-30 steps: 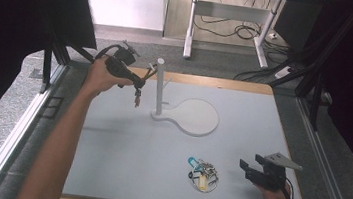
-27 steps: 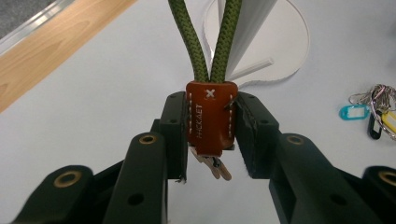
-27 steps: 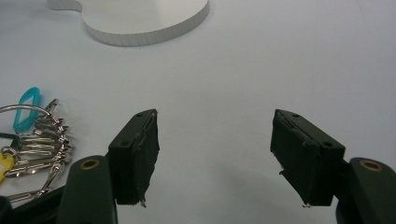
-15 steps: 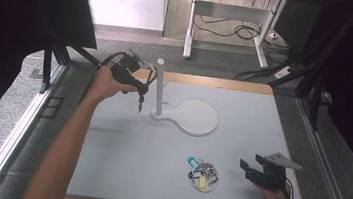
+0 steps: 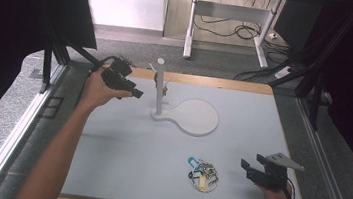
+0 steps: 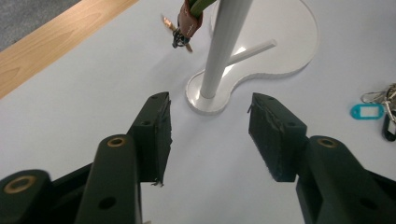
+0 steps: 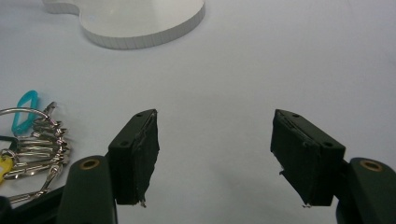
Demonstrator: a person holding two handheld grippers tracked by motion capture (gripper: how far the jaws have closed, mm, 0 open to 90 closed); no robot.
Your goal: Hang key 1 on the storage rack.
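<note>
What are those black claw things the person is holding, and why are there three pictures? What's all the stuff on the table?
The claws are grippers, like big tweezers with two black jaws. A person holds one in each hand: the left gripper and the right gripper.

One picture comes from a camera up high, looking down on the table. The other two come from small cameras riding on each gripper, so you look out between its jaws.

On the table stands a white stand with a tall pole on a flat base. A small brown key holder hangs from it. Nearer the person lies a bunch of keys with a blue tag, close to the right gripper.

Both grippers are open and hold nothing right now.
</note>
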